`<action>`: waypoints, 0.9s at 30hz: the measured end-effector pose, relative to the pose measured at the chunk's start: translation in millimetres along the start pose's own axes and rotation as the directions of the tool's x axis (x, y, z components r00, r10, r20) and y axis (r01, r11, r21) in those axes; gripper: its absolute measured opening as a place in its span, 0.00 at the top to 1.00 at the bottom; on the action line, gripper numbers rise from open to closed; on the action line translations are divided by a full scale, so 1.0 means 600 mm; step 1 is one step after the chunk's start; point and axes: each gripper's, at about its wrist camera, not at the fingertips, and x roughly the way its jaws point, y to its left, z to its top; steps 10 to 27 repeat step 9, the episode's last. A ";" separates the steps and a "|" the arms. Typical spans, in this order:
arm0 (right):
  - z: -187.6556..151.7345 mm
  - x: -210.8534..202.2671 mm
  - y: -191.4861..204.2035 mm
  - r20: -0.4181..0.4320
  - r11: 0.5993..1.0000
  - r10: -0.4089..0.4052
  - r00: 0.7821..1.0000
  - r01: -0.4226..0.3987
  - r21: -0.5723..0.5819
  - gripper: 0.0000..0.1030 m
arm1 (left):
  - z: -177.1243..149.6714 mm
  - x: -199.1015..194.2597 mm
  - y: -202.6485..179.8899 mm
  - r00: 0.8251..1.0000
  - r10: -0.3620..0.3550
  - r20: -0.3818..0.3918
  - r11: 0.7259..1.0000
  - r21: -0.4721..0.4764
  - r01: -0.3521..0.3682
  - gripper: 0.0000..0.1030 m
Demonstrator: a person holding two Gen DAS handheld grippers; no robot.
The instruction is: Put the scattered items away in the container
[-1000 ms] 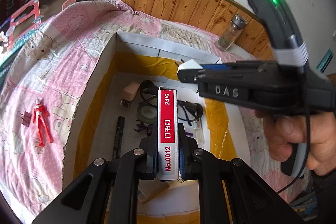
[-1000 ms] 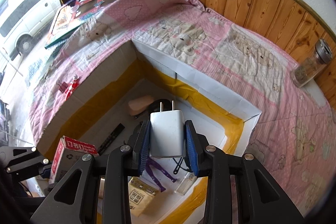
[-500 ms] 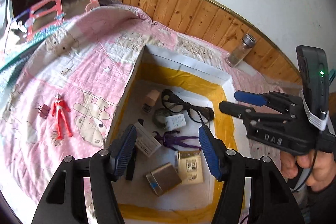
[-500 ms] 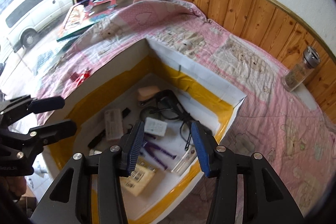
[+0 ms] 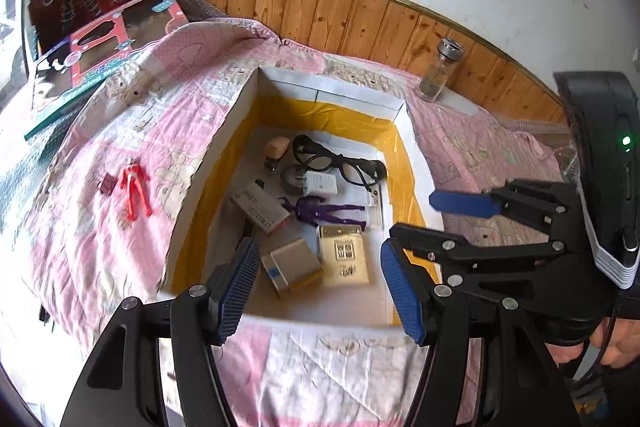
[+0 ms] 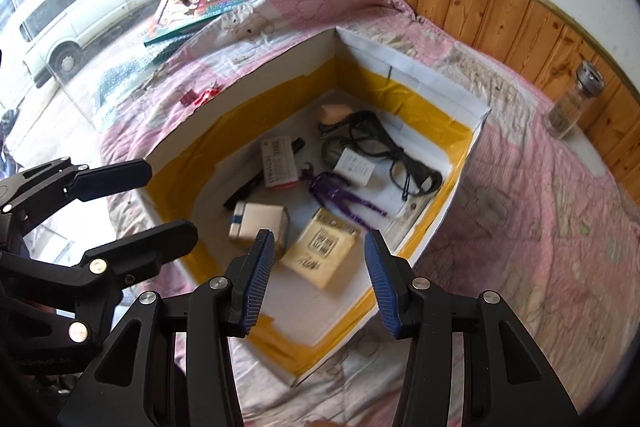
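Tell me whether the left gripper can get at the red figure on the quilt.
Probably yes. The left gripper is open and empty, and the red figure lies in the open on the quilt, left of the box, with only a small dark red clip beside it.

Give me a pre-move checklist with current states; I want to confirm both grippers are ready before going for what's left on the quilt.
1. Left gripper open, nothing between its fingers: ok.
2. Right gripper open, nothing held: ok.
3. Staple box and white charger lying inside the container: ok.
4. All scattered items boxed: not ok; red figure and dark red clip lie on the quilt.
5. Red figure unobstructed from above: ok.
6. Glass jar belongs to the tidy-up: cannot tell.
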 end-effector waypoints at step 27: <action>-0.027 -0.037 0.042 0.025 0.998 -0.028 0.999 0.030 -0.055 0.52 | -0.029 -0.058 -0.005 0.999 0.010 0.040 1.000 -0.010 -0.010 0.38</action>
